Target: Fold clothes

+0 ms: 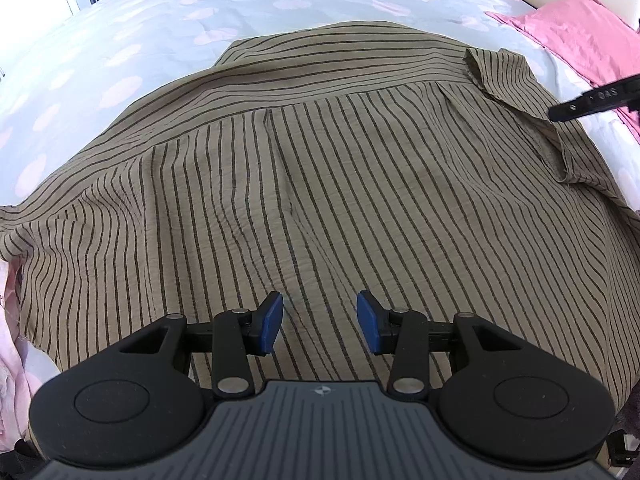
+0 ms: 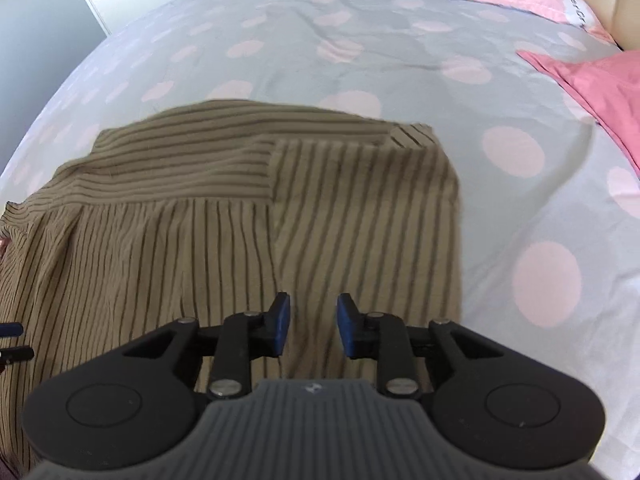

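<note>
Where the striped shirt [image 1: 320, 184] lies spread on the dotted bedspread [image 1: 168, 24], its near hem is cut off behind both tools. Left gripper [image 1: 320, 322] partly parted, empty. Right gripper [image 2: 310, 330] narrowly parted, empty; right-wrist view blurred.

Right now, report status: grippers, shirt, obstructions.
Left gripper open, empty, over shirt. Right gripper open, empty, above the folded-in side. Shirt flat on bed, one side folded. Nothing in the way.
</note>
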`<state>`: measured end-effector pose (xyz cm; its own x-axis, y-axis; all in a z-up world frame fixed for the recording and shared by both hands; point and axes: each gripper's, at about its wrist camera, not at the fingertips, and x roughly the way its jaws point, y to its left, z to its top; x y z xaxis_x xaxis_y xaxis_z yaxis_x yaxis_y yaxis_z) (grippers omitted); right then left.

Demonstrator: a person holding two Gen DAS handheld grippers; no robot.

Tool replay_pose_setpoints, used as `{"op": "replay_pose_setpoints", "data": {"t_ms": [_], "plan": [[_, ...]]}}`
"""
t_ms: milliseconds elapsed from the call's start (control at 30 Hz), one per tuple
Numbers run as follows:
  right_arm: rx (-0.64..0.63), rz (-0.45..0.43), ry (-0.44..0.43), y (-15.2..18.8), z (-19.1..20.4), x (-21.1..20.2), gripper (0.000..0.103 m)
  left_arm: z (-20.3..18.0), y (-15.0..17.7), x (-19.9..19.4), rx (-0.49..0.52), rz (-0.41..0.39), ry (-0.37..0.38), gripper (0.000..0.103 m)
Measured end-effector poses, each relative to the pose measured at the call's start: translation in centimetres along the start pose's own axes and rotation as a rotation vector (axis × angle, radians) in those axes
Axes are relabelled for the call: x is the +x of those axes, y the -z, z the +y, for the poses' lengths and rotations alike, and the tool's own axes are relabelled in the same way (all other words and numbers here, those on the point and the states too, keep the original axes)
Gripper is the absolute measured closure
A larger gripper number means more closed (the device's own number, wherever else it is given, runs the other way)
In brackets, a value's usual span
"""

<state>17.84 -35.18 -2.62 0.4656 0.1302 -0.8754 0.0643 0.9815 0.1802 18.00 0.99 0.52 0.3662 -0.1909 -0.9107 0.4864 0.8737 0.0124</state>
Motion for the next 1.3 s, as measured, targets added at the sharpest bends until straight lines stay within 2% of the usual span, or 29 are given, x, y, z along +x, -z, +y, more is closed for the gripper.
{"op": "replay_pose_setpoints", "data": {"t_ms": [100,167,233,367,467,500,567,667,733,933,1133,1300], "plan": [[-0.017,0.026,0.006,1.4,-0.5,-0.6,0.075,-0.4,0.1,-0.1,0.017,0.001,0.000,0.064],[-0.054,0.032,0.021,2.8,-0.6,-1.1,0.075,-0.6,0.2,-0.1,0.031,0.000,-0.001,0.064],[-0.100,0.038,0.037,4.1,-0.6,-1.7,0.069,-1.0,0.3,-0.2,0.043,-0.002,-0.002,0.064],[-0.197,0.060,0.057,6.6,-0.8,-2.3,0.069,-1.8,0.5,-0.1,0.066,-0.002,-0.014,0.064],[-0.255,0.082,0.087,8.2,-1.2,-2.3,0.073,-2.2,0.9,0.2,0.078,0.007,-0.033,0.064],[-0.266,0.091,0.112,8.5,-1.5,-2.0,0.080,-2.3,1.0,0.3,0.079,0.010,-0.040,0.064],[-0.264,0.109,0.138,8.9,-2.3,-1.6,0.081,-2.4,1.3,0.5,0.079,0.013,-0.053,0.064],[-0.200,0.089,0.115,8.9,-3.7,-3.0,0.078,-2.1,1.7,0.5,0.066,0.011,-0.071,0.064],[-0.174,0.052,0.097,8.8,-4.3,-4.5,0.068,-1.9,1.9,0.3,0.052,0.004,-0.076,0.064],[-0.169,0.007,0.051,10.2,-5.3,-8.2,0.063,-2.0,2.8,-0.4,0.056,-0.010,-0.073,0.064],[-0.206,0.018,0.015,14.8,-6.0,-11.0,0.062,-2.7,3.4,-1.4,0.066,-0.045,-0.052,0.064],[-0.221,0.091,0.004,20.0,-6.8,-12.7,0.062,-3.5,3.4,-2.8,0.059,-0.091,-0.001,0.064]]}}
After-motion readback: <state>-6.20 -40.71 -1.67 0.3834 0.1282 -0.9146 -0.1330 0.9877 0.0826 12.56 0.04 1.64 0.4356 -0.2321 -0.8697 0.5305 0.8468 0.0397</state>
